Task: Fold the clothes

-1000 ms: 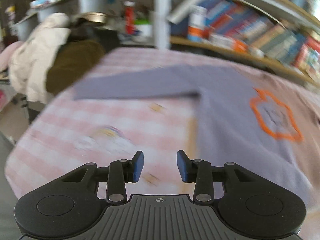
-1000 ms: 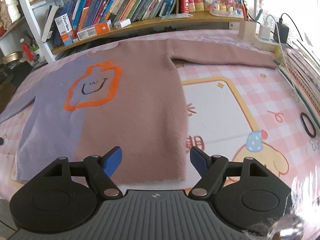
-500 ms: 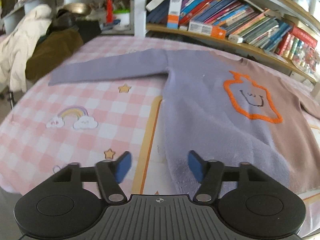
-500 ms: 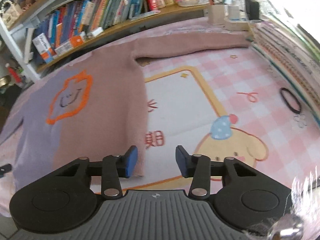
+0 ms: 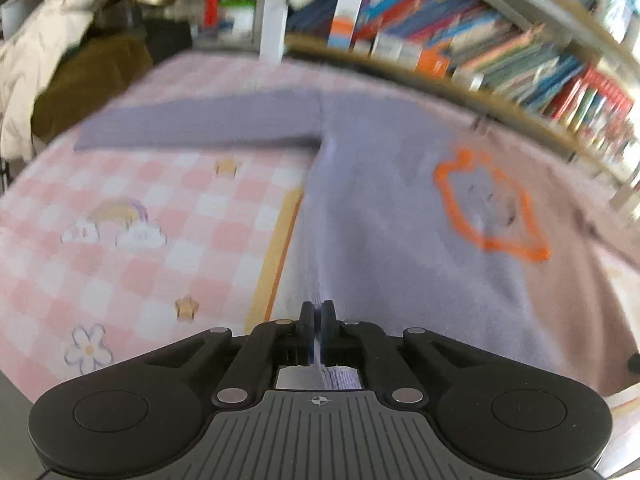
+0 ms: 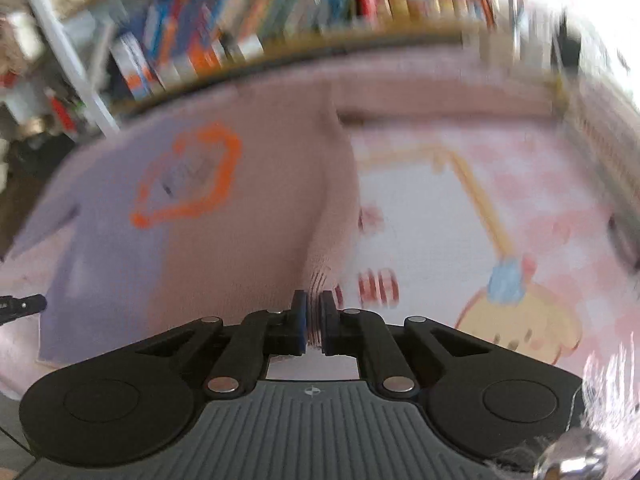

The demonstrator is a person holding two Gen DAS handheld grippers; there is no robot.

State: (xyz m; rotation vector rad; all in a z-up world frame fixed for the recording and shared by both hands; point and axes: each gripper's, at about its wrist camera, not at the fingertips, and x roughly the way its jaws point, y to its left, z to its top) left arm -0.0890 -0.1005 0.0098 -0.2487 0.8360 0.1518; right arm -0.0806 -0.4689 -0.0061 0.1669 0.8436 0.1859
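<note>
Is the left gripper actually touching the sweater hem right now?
Touching. In the left wrist view the left gripper has its jaws closed on a ridge of the sweater's lilac hem, with fabric pinched between the pads.

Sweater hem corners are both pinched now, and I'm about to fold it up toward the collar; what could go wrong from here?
The left gripper and right gripper each pinch only a thin edge of the sweater, so a corner may slip out. Both sleeves lie spread sideways and could drag or bunch. Uneven lifting could skew the fold.
</note>
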